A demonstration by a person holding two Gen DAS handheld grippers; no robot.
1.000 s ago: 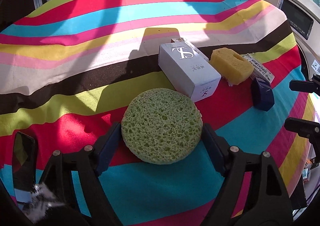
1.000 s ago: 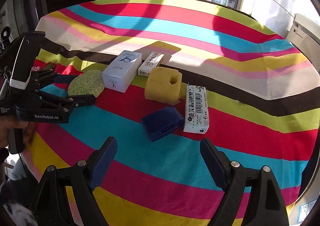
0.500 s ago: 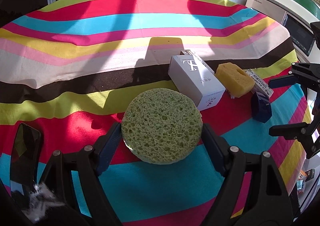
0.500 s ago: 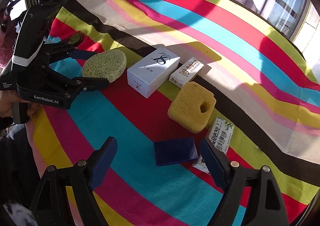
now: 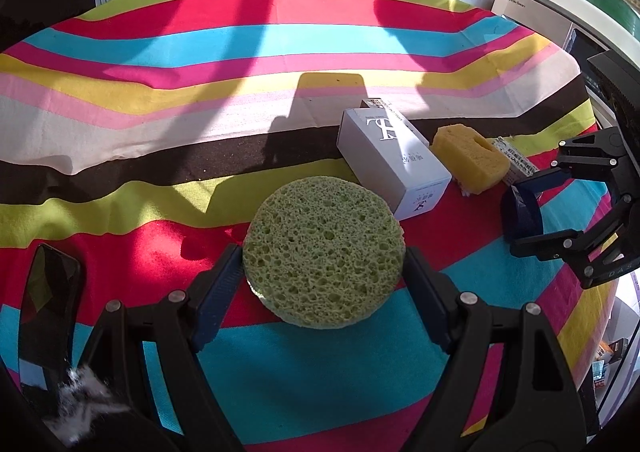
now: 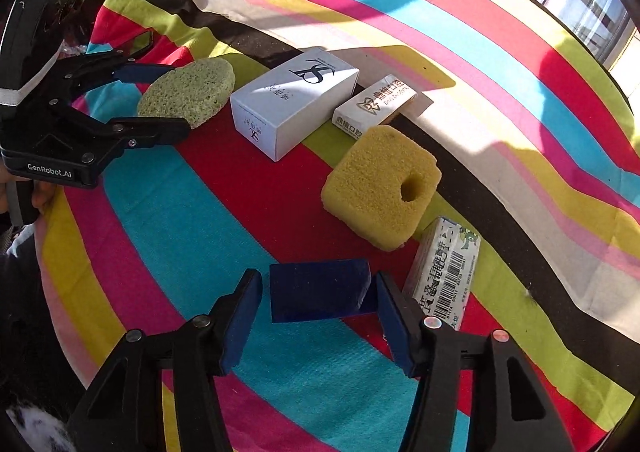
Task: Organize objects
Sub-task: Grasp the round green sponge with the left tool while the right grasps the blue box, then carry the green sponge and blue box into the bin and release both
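Note:
My left gripper [image 5: 323,276] is shut on a round green sponge [image 5: 322,250], holding it by its edges just above the striped cloth; both also show in the right wrist view, the sponge [image 6: 188,90] at upper left. My right gripper [image 6: 318,294] is around a dark blue box [image 6: 320,294]; the right finger touches it and a small gap shows at the left finger. The left wrist view shows that gripper [image 5: 536,212] and box [image 5: 522,214] at the right. A white box [image 6: 292,100], a small cream box [image 6: 374,104], a yellow sponge with a hole [image 6: 380,186] and a barcode box [image 6: 444,272] lie beyond.
The table carries a striped cloth [image 6: 180,236] in many colours. A white appliance [image 5: 548,8] stands at the far right in the left wrist view. A dark mirror [image 5: 48,304] is fixed at that gripper's left. The person's hand [image 6: 40,196] holds the left gripper.
My right gripper has moved down and forward to the dark blue box and narrowed around it. My left gripper still holds the green sponge, shifted slightly back from the white box.

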